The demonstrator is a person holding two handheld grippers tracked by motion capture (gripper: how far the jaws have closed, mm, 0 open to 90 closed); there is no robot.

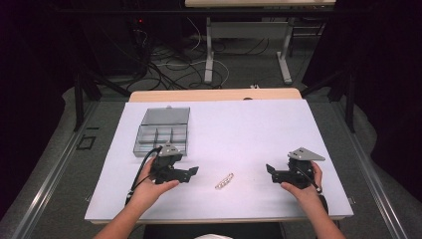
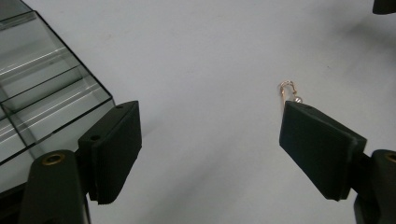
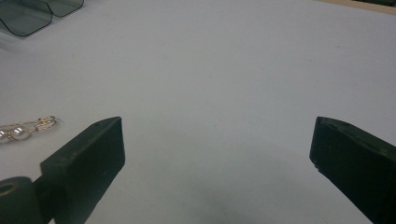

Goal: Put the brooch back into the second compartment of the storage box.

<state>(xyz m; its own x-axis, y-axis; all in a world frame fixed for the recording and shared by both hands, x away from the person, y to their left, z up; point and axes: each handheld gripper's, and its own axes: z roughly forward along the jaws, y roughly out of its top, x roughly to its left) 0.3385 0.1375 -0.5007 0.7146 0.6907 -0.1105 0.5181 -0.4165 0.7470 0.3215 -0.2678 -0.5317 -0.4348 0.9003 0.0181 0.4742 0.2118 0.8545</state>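
A short pearl bracelet [image 1: 224, 180] with a gold clasp lies on the white table between my two grippers. My left gripper [image 1: 193, 172] is open just left of it, jaws pointing right; in the left gripper view [image 2: 210, 140] the clasp end of the bracelet [image 2: 288, 90] peeks out beyond the right jaw. My right gripper [image 1: 269, 170] is open to the right of the bracelet, jaws pointing left and holding nothing. In the right gripper view [image 3: 217, 154] the bracelet [image 3: 25, 129] lies at the far left beside the left jaw.
A clear plastic compartment box [image 1: 163, 132] with its lid open stands behind my left gripper, also at the left in the left gripper view [image 2: 42, 88]. The white table top [image 1: 234, 124] spreads wide. Desk legs and cables lie on the floor beyond.
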